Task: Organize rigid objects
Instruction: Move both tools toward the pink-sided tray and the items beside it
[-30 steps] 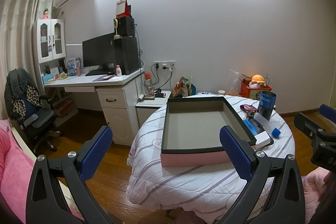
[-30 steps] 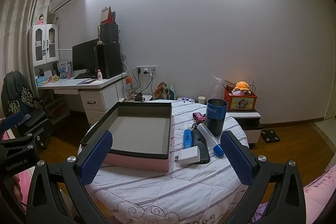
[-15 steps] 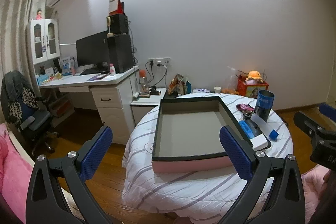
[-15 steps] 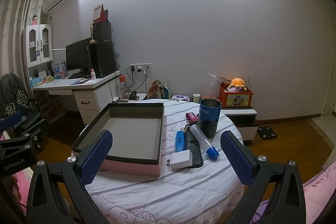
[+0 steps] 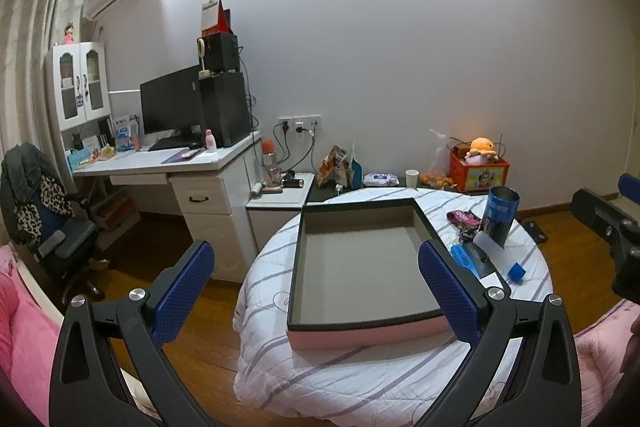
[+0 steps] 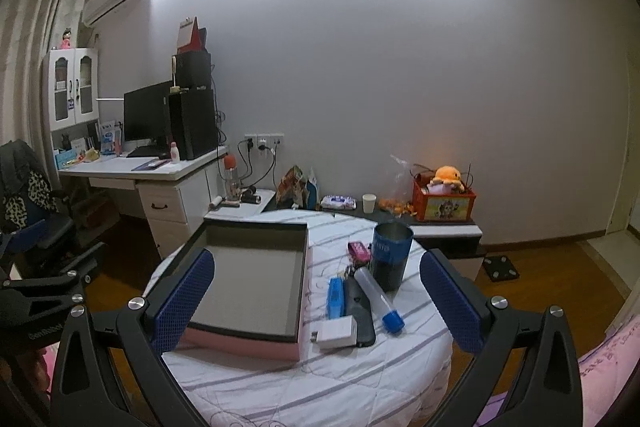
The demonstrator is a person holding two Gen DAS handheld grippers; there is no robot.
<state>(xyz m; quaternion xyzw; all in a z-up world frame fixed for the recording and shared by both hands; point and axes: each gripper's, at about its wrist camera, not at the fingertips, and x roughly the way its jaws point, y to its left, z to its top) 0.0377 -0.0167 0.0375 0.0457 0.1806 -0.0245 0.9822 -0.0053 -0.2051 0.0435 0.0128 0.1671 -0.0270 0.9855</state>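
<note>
Compared with a second ago, both cameras have been pulled back and up a bit, so the round table point(image 6: 360, 379) sits lower and smaller in each view and more wooden floor is seen around it. Nothing on the table has been shifted.

Nearest in the left wrist view, the left gripper point(image 5: 316, 291) is held with its blue pads spread wide and nothing between them. Same story for the right gripper point(image 6: 316, 303) in its own view: jaws wide apart, nothing pinched, held short of the table.

Next out, the striped quilt covering the table is seen, with the pink tray point(image 6: 248, 341) (dark rim, grey inside, nothing in it) resting on its left half. Just to the right of the tray a small cluster is laid out: a white charger block point(image 6: 336, 331) closest, partly resting on a flat black case point(image 6: 362, 315), a blue rectangular piece point(image 6: 335, 297) between the case and the tray, and a clear tube with a blue cap point(image 6: 378, 301) lying tilted across the case. Behind those a dark blue cup point(image 6: 390, 255) is stood upright, with a small pink item point(image 6: 359, 250) just to its left; what that item is can't be made out.

Farther back, a white desk point(image 6: 156, 169) with a monitor point(image 6: 146, 117) is set against the wall on the left, and a red box with an orange plush point(image 6: 448, 201) is seen on the right.
</note>
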